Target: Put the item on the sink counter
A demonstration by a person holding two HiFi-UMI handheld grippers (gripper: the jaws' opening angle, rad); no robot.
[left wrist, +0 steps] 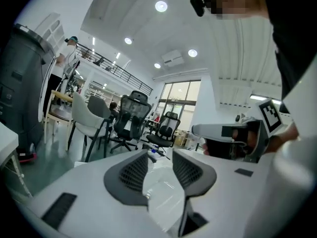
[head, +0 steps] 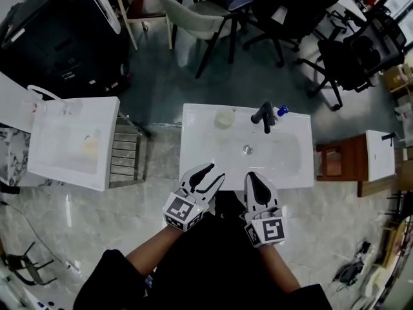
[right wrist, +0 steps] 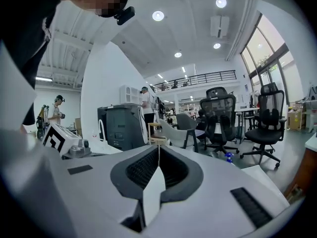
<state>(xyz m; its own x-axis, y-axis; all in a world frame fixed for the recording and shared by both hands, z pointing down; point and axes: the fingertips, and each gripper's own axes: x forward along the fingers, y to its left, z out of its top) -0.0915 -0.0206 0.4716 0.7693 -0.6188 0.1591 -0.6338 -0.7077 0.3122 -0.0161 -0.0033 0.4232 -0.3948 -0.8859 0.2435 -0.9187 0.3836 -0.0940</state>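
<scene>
Looking down now on a grey marbled floor [head: 161, 108], with a white sink [head: 193, 141] dead centre. Off to the left stands a second sink [head: 45, 157] with a grey slatted rack [head: 124, 157] at its right side. A big black cabinet [head: 51, 31] fills the far left corner. Chairs line the far side: a pale chair [head: 193, 8] in the middle and black office chairs [head: 355, 50] to the right. Just right of the centre sink sits a low wooden stand [head: 339, 160].

Both tools are at the sink's near edge, side by side. The left gripper [head: 215, 172] is over the near-left part of the counter. Its jaws stand apart, with only glossy white sink surface showing in the gap and nothing clamped. The right gripper [head: 253, 174] is just to its right, jaws pressed together tip to tip and empty.

On the far rim a black faucet [head: 264, 116] reaches over the basin, with the drain [head: 246, 150] nearer than it. The item [head: 224, 117], pale and round, sits on the far counter just left of the faucet, well apart from both grippers. A small blue thing [head: 282, 111] sits just right of the faucet. What either of those two is, I can't make out.
</scene>
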